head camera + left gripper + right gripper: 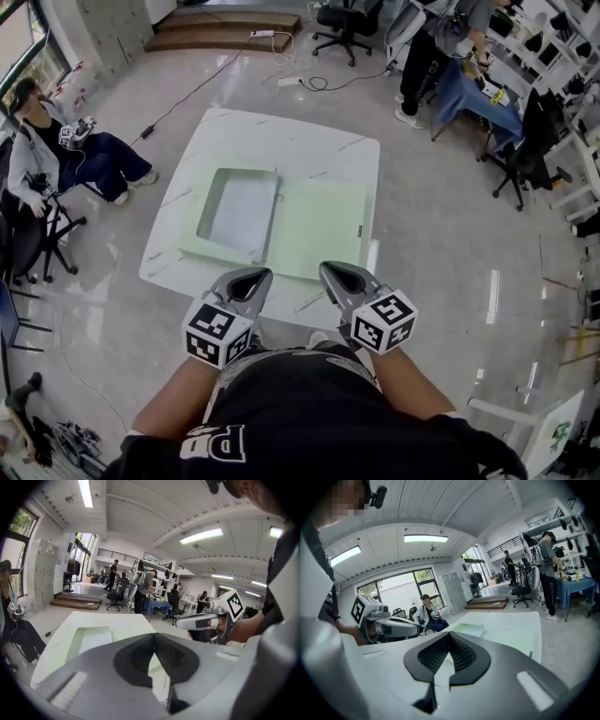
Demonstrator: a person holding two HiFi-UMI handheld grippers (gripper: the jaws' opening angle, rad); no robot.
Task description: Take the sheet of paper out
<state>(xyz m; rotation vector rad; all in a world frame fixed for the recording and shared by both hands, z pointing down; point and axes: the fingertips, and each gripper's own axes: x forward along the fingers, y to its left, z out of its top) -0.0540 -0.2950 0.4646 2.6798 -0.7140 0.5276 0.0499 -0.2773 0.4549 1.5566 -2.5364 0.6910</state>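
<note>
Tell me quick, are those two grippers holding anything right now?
Left gripper: closed, holding nothing.
Right gripper: closed, holding nothing.

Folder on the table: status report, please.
Left gripper and right gripper: jaws shut, empty, at table near edge. Sheet of paper inside open folder. Nothing in the way.

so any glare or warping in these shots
head view: sharp, with glare streaks on the glossy floor right of the table; left gripper view: fisheye, dark corners, ceiling light bowed; right gripper view: same warp, windows washed out bright
</note>
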